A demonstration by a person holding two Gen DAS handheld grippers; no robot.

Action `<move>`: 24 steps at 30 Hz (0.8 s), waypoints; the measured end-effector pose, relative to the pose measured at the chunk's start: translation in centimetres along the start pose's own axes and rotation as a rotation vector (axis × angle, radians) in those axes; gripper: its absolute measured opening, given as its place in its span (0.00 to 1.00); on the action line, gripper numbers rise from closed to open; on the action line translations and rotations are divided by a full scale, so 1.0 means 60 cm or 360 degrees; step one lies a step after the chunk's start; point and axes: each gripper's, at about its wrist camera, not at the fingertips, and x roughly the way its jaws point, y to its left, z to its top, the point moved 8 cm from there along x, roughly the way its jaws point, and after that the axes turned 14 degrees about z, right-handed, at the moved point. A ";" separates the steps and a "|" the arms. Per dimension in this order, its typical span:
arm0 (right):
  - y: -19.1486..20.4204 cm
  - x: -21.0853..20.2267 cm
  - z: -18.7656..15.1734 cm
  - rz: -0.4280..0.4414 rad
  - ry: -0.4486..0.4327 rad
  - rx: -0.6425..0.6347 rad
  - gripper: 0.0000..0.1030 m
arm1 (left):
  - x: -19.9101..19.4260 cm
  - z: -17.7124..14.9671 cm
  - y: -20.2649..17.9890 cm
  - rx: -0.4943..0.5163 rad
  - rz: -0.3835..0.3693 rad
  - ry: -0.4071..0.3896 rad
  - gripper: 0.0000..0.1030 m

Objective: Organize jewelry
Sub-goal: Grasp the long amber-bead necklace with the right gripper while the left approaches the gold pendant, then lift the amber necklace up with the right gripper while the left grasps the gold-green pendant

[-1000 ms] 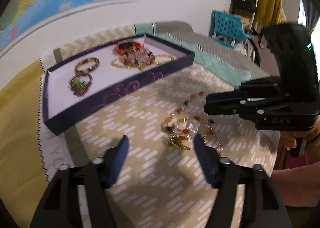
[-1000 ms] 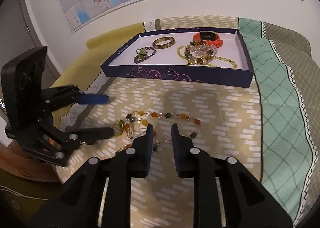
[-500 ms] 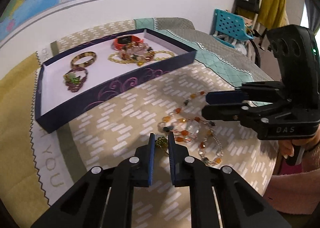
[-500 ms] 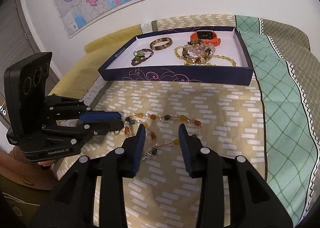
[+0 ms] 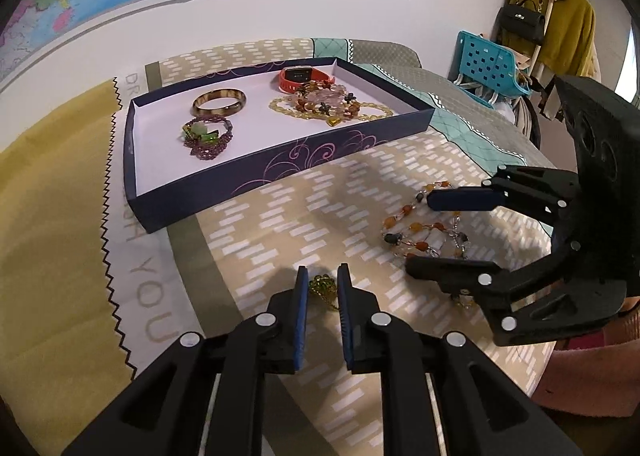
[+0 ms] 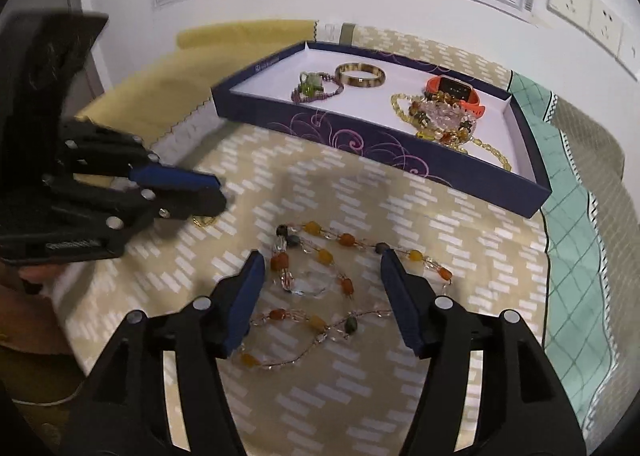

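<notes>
Navy jewelry box [image 5: 280, 172] taken as the landmark: open, resting on the patterned bedspread [image 5: 312, 224], already holding an amber bangle [image 5: 219, 102], a purple-and-green bracelet [image 5: 206, 136], an orange watch [image 5: 304, 77] and a heap of yellow and mixed beads [image 5: 332, 106]. In front of the box, on the near side and well apart from its front wall, two pieces not yet put away. First, a small green-gold pendant [image 5: 323, 288], seen between the blue pads of the left gripper [image 5: 322, 290]; jaws narrow, having just eased slightly apart after closing, pads right beside the piece, whether pressing or merely flanking it hard to tell from the wrist view. Second, a long orange-beaded necklace [image 6: 320, 280], sprawled in loose loops in front of the box's right half. Right gripper [image 6: 322, 288] poised over that necklace, jaws just opened to about half width, a loop of beads lying between the pads, nothing gripped. Likely trouble from here: a weak pinch on the pendant, so small and knobbly, letting it slip out on the lift toward the box; possibly a fine chain trailing from it and snagging on the fabric. For the necklace, a close on a single strand probably leaving the rest dangling, dragging over the cloth or catching on the box's front wall instead of clearing it. Also some risk of the two grippers bumping, working so near each other in front of the box.
</notes>
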 end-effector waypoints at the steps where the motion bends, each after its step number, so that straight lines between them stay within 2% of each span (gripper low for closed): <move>1: -0.001 0.000 -0.001 0.0003 -0.0002 0.0006 0.51 | -0.001 -0.001 -0.001 0.0002 -0.0008 -0.0004 0.20; 2: -0.003 -0.001 -0.001 -0.0003 -0.0007 0.0015 0.46 | -0.002 -0.001 -0.001 0.0004 -0.0011 -0.0006 0.23; 4: -0.006 -0.004 -0.001 -0.0007 -0.0014 0.0033 0.27 | -0.003 -0.001 -0.003 0.0014 -0.0012 -0.0009 0.33; 8: -0.012 -0.010 -0.002 0.0020 -0.0034 0.0087 0.22 | -0.002 -0.001 -0.004 0.0020 -0.0005 -0.0012 0.34; 9: -0.013 -0.011 -0.001 0.0048 -0.0043 0.0107 0.21 | -0.001 -0.001 -0.004 0.0017 -0.0002 -0.0011 0.32; 12: -0.015 -0.019 0.002 0.0153 -0.0081 0.0192 0.12 | 0.001 -0.001 0.002 0.0009 0.0028 -0.0007 0.13; 14: -0.020 -0.027 0.005 0.0211 -0.0117 0.0251 0.06 | 0.001 -0.001 0.005 -0.0016 0.0009 -0.0001 0.12; 17: -0.023 -0.045 0.013 0.0302 -0.0183 0.0324 0.06 | -0.003 0.000 0.008 -0.0037 0.0000 -0.0007 0.11; 24: -0.034 -0.095 0.041 0.0364 -0.0337 0.0392 0.06 | -0.017 0.006 0.012 -0.0050 -0.0006 -0.0047 0.12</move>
